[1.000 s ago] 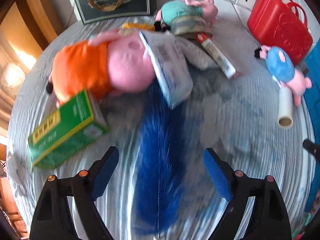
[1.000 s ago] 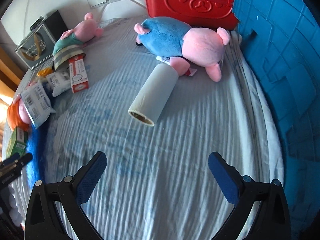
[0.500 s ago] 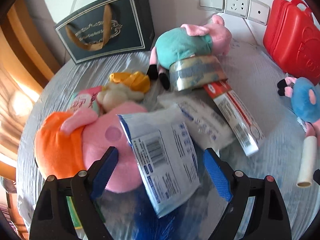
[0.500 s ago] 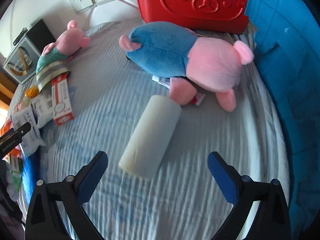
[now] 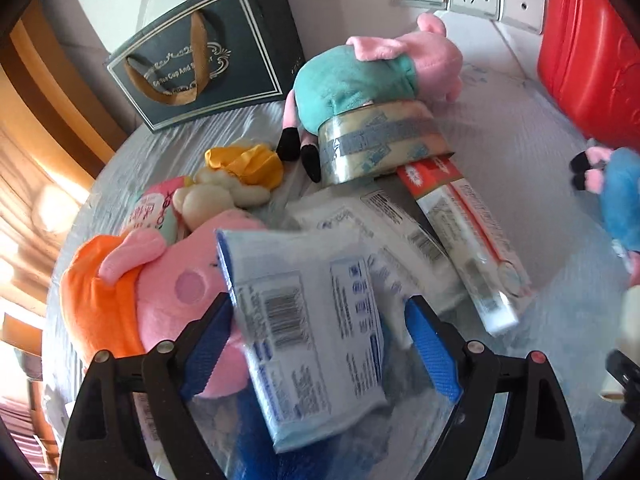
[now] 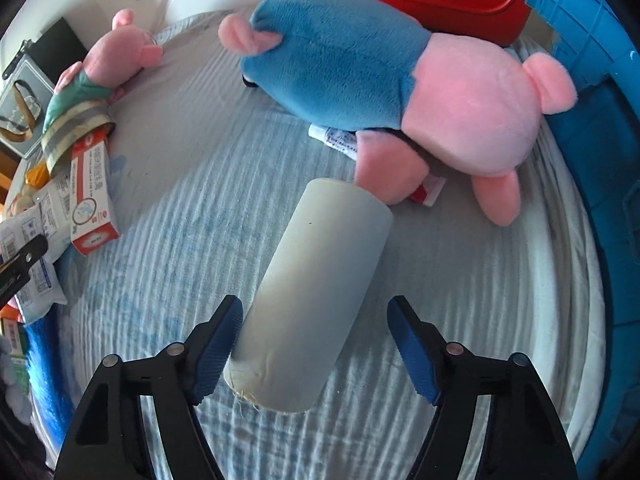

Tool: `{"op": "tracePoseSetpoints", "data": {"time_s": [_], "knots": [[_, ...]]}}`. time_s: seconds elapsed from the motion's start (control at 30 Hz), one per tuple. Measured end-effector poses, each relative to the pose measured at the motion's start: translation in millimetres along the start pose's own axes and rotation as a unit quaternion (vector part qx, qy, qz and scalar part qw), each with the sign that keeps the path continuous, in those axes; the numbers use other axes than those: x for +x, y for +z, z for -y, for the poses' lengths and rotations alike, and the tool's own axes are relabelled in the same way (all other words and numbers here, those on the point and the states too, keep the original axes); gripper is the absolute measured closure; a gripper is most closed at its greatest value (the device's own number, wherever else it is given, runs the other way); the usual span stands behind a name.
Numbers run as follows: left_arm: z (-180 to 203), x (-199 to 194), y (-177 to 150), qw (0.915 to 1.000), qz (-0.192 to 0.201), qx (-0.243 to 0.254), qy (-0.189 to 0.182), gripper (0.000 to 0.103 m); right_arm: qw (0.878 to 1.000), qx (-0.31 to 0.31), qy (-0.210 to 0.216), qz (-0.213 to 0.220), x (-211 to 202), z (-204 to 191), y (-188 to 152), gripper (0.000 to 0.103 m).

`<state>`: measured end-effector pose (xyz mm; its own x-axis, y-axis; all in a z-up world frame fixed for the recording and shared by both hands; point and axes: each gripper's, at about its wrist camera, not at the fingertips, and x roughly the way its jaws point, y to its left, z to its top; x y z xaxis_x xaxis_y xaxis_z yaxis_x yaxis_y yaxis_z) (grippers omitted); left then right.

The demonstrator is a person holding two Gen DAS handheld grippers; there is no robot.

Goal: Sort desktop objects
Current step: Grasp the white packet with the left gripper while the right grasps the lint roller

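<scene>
I am closing the right gripper (image 6: pixel 314 354) jaws around the pale grey cardboard roll (image 6: pixel 316 296) lying on the table (image 6: pixel 460 280); its long axis runs away between them, pads not yet pressing.

a pale grey cardboard roll (image 6: pixel 316 292) lies on its side on the striped cloth, its far end just beside the pink leg of a blue-and-pink pig plush (image 6: pixel 400 92). a white wipes packet (image 5: pixel 312 328) with a barcode leans tilted against an orange-and-pink pig plush (image 5: pixel 132 292). behind it lie a second white packet (image 5: pixel 384 240), a red-and-white toothpaste box (image 5: pixel 468 236), a tape roll (image 5: pixel 380 140) and a teal-and-pink pig plush (image 5: pixel 372 72).
</scene>
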<state>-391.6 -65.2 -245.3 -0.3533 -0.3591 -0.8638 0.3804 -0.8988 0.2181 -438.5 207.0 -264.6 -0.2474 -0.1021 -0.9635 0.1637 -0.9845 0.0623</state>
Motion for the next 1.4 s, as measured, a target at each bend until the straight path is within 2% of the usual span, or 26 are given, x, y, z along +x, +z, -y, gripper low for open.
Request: {"op": "tracePoseSetpoints", "data": {"time_s": [0.03, 0.1, 0.13, 0.17, 0.33, 0.43, 0.5, 0.67, 0.77, 0.9, 0.93, 1.0, 1.03, 1.17, 1.4], "knots": [[6.9, 5.0, 0.4, 0.9998, 0.001, 0.014, 0.017, 0.017, 1.000, -0.001, 0.001, -0.001, 0.7, -0.5, -0.5, 0.032], [13.3, 3.1, -1.6, 0.9995, 0.006, 0.028, 0.013, 0.025, 1.000, -0.011, 0.004, -0.003, 1.0, -2.4, -2.8, 0.043], [13.9, 0.5, -3.8, 0.9996, 0.005, 0.027, -0.004, 0.040, 1.000, -0.016, -0.002, -0.001, 0.7, -3.2, -3.9, 0.048], [14.6, -0.5, -6.0, 0.9994, -0.003, 0.028, -0.019, 0.045, 1.000, -0.022, -0.006, 0.000, 0.5, -3.9, -5.2, 0.050], [20.7, -12.1, -29.4, 0.9962, -0.010, 0.043, -0.075, 0.052, 0.999, -0.040, 0.005, 0.001, -6.5, -4.9, -19.4, 0.054], [17.4, -24.7, -51.6, 0.9899, -0.017, 0.041, -0.134, 0.053, 0.999, -0.051, 0.010, 0.001, -11.7, -5.5, -31.4, 0.055], [16.9, -32.7, -64.5, 0.9869, -0.015, 0.047, -0.153, 0.053, 0.998, -0.053, 0.017, 0.001, -14.9, -4.7, -40.3, 0.055], [16.5, -50.1, -85.1, 0.9844, -0.014, 0.053, -0.167, 0.053, 0.998, -0.048, 0.039, 0.022, -36.9, -4.1, -55.8, 0.057], [8.5, -75.6, -89.9, 0.9820, 0.006, 0.051, -0.182, 0.053, 0.997, -0.052, 0.047, 0.038, -52.9, -3.9, -62.0, 0.058], [3.1, -113.3, -97.9, 0.9790, 0.035, 0.051, -0.194, 0.053, 0.996, -0.059, 0.051, 0.050, -75.5, -9.9, -77.4, 0.058], [1.5, -119.6, -97.7, 0.9797, 0.040, 0.046, -0.191, 0.053, 0.996, -0.058, 0.052, 0.049, -74.1, -20.3, -73.2, 0.058], [-2.4, -135.8, -102.4, 0.9784, 0.052, 0.049, -0.194, 0.053, 0.996, -0.060, 0.051, 0.045, -76.7, -20.2, -93.4, 0.058], [-4.3, -144.1, -106.7, 0.9783, 0.057, 0.050, -0.193, 0.053, 0.996, -0.060, 0.051, 0.042, -73.1, -27.4, -87.3, 0.058], [-8.6, -173.6, -122.1, 0.9774, 0.078, 0.056, -0.188, 0.053, 0.995, -0.053, 0.069, 0.042, -92.4, -9.6, -125.0, 0.058], [-9.8, -229.0, -140.6, 0.9746, 0.122, 0.054, -0.180, 0.053, 0.986, -0.068, 0.090, 0.124, -164.0, -10.8, -145.8, 0.058]]}}
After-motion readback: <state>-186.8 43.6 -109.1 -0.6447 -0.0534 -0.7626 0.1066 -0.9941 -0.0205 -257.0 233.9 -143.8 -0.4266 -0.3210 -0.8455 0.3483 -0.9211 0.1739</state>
